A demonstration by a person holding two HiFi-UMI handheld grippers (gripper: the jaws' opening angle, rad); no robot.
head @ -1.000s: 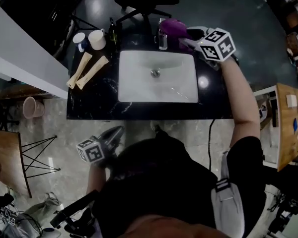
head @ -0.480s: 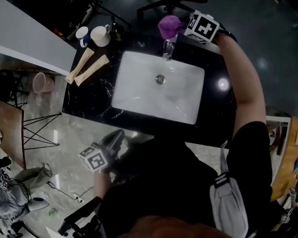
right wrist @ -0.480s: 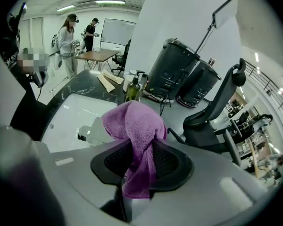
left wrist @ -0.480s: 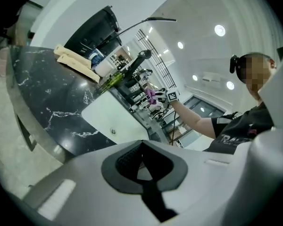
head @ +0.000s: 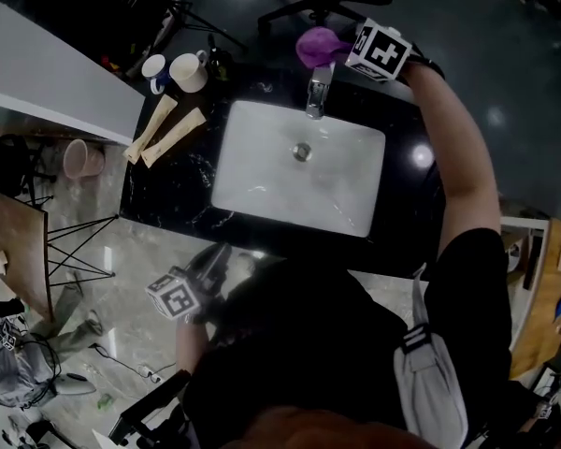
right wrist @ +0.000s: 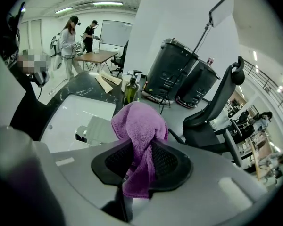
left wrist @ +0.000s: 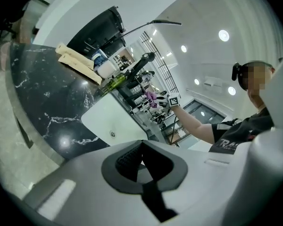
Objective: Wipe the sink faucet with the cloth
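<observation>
Right gripper view alone: cloth (right wrist: 140,122) within right tool (right wrist: 138,160), jaws closing.

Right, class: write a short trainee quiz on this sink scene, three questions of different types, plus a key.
1. Which gripper holds the cloth?
2. True or false: the cloth is white.
3. Choose: the left gripper is A) open, B) shut and empty, C) gripping the cloth.
Key: 1 the right gripper, its jaws closing with the cloth between them; 2 false, it is purple; 3 B.
</observation>
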